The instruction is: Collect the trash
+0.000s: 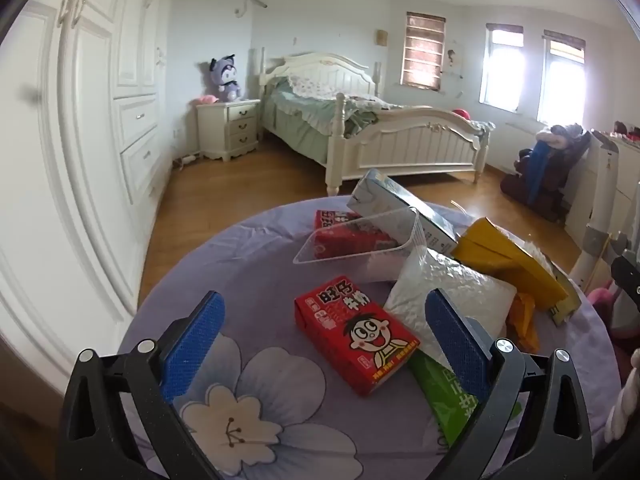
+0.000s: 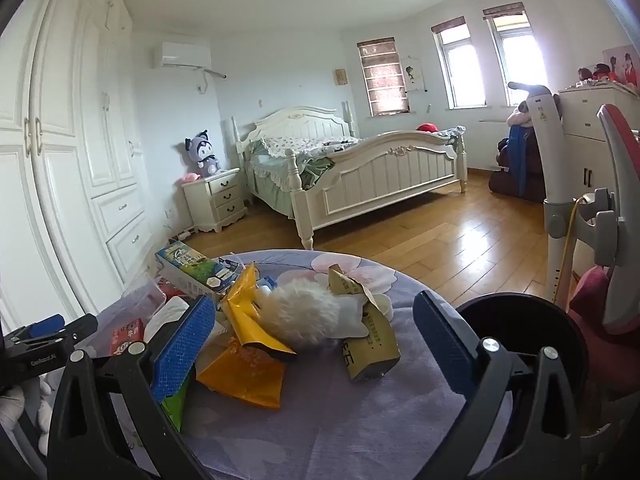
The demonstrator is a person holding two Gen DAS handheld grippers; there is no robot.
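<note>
My left gripper [image 1: 324, 312] stands open above the purple floral tablecloth [image 1: 240, 264], with a red milk carton [image 1: 356, 340] lying flat between its blue pads, untouched. Behind it lie a clear plastic cup [image 1: 360, 240] on its side, a grey-blue box [image 1: 400, 204], a white bubble bag [image 1: 452, 292], a yellow packet [image 1: 508, 264] and a green packet [image 1: 452, 396]. My right gripper [image 2: 316, 312] is open too, hovering over an orange wrapper [image 2: 244, 372], a white fluffy piece [image 2: 300, 316] and a crumpled brown paper packet [image 2: 368, 344].
A black bin [image 2: 528, 336] stands at the table's right edge, beside the right finger. A pink and grey chair [image 2: 616, 240] is to the right. Beyond the table are wooden floor, a white bed [image 2: 360, 176], a nightstand [image 2: 216, 196] and wardrobes on the left.
</note>
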